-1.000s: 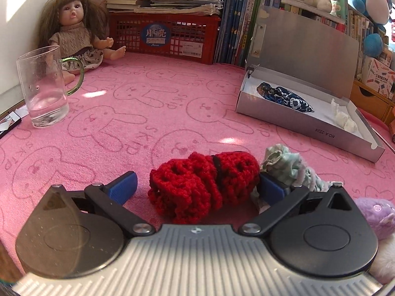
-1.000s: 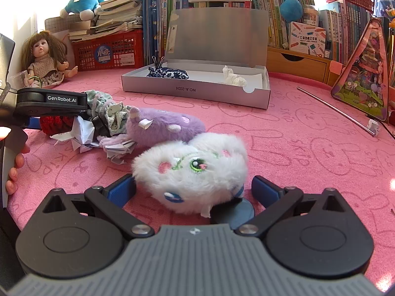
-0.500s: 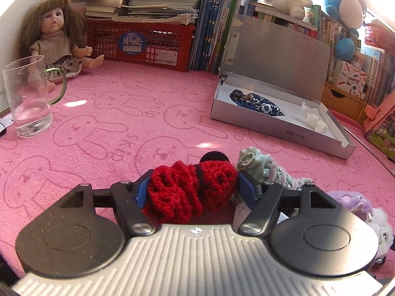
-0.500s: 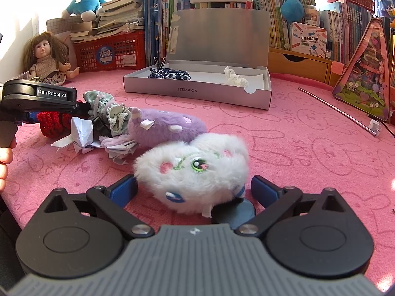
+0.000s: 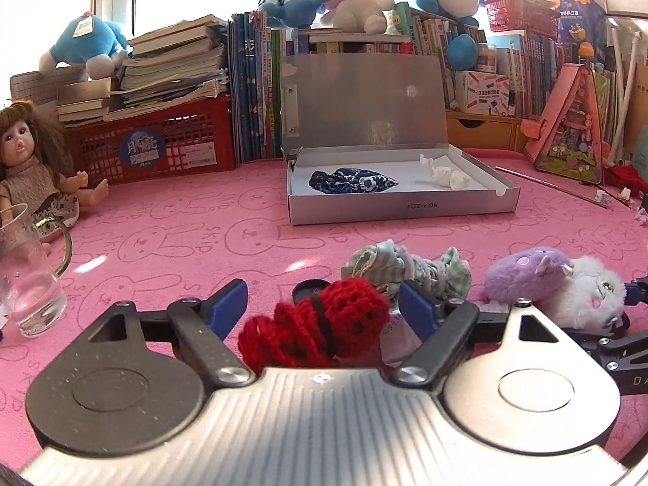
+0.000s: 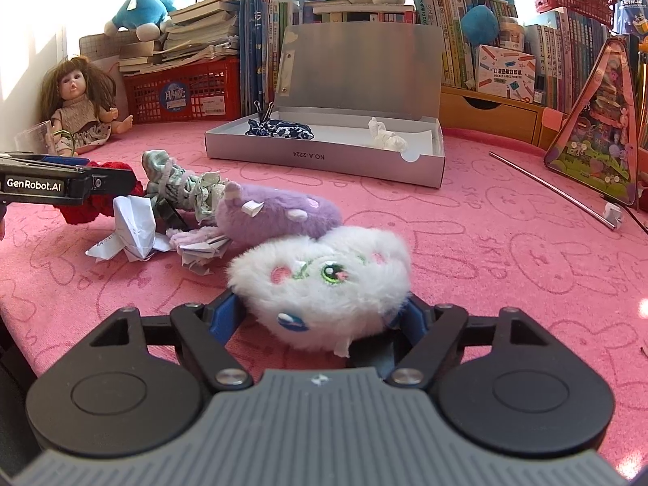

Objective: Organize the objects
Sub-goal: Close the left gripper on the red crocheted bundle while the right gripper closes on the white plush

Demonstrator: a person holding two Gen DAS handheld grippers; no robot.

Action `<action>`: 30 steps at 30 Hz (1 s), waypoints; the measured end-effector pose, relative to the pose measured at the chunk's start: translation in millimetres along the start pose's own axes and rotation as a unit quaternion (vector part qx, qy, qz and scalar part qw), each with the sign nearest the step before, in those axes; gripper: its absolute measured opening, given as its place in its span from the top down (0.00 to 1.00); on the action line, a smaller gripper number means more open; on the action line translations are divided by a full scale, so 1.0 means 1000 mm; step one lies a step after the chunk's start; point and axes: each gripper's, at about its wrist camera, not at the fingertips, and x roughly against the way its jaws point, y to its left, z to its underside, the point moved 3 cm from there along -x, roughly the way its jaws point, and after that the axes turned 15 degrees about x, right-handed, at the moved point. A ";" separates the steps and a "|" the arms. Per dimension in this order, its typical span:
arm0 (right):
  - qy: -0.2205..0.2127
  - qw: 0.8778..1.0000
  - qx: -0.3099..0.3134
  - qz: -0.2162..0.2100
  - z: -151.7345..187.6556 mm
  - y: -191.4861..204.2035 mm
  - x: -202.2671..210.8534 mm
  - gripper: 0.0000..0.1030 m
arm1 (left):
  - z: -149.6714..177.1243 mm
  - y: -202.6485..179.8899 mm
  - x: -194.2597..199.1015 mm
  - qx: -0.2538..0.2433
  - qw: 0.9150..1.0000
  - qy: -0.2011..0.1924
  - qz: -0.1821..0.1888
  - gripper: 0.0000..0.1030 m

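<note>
Both wrist views sit low over the pink worktop point(image 5: 202, 218), facing the shared grey box point(image 5: 401, 202) point(image 6: 324, 158) and bookshelf.

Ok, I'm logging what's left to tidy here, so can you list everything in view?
yarn piece: 1, red, between the left fingers
checked cloth: 1, pale green, just beyond the yarn piece
purple plush: 1, lilac, against the white plush
white plush: 1, white, between the right fingers
paper scraps: several, white, beside the purple plush
box: 1, silver, lid open, mid-table
patterned cloth: 1, dark blue, in the box
wad: 1, white, in the box
doll: 1, brown hair, far left
glass mug: 1, clear, by the doll
crate: 1, red, under stacked books
rod: 1, silver, right side
table cover: 1, pink
left gripper: 1, black, blue pads
right gripper: 1, black, blue pads
</note>
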 end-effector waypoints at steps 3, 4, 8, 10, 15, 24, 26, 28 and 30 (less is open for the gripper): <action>0.000 1.000 0.000 0.000 0.000 0.000 0.000 0.20 | 0.005 -0.001 -0.002 0.015 0.999 0.005 -0.029 0.12; 0.000 1.000 0.000 0.000 0.000 0.000 0.000 0.20 | 0.006 0.000 -0.003 0.027 0.999 0.008 -0.046 0.09; -0.001 1.000 -0.001 0.000 -0.001 0.000 0.000 0.19 | 0.009 0.004 -0.006 0.098 0.991 0.012 -0.085 0.06; 0.000 1.000 -0.001 0.000 -0.001 -0.001 0.000 0.19 | 0.007 0.003 -0.009 0.127 0.987 0.013 -0.095 0.05; 0.000 1.000 -0.004 0.004 -0.001 -0.002 0.000 0.18 | 0.003 -0.006 -0.024 0.147 0.982 0.013 -0.120 0.02; -0.008 1.000 -0.013 0.002 -0.002 -0.003 0.006 0.29 | 0.008 -0.004 -0.020 0.133 0.986 0.012 -0.097 0.28; -0.012 1.000 -0.015 0.002 -0.003 -0.003 0.007 0.31 | 0.008 -0.003 -0.018 0.129 0.988 0.012 -0.089 0.30; -0.015 1.000 -0.017 0.001 -0.004 -0.004 0.009 0.31 | 0.008 -0.002 -0.015 0.124 0.989 0.010 -0.081 0.30; -0.018 1.000 -0.018 0.002 -0.006 -0.004 0.011 0.32 | 0.007 -0.002 -0.010 0.118 0.990 0.004 -0.073 0.31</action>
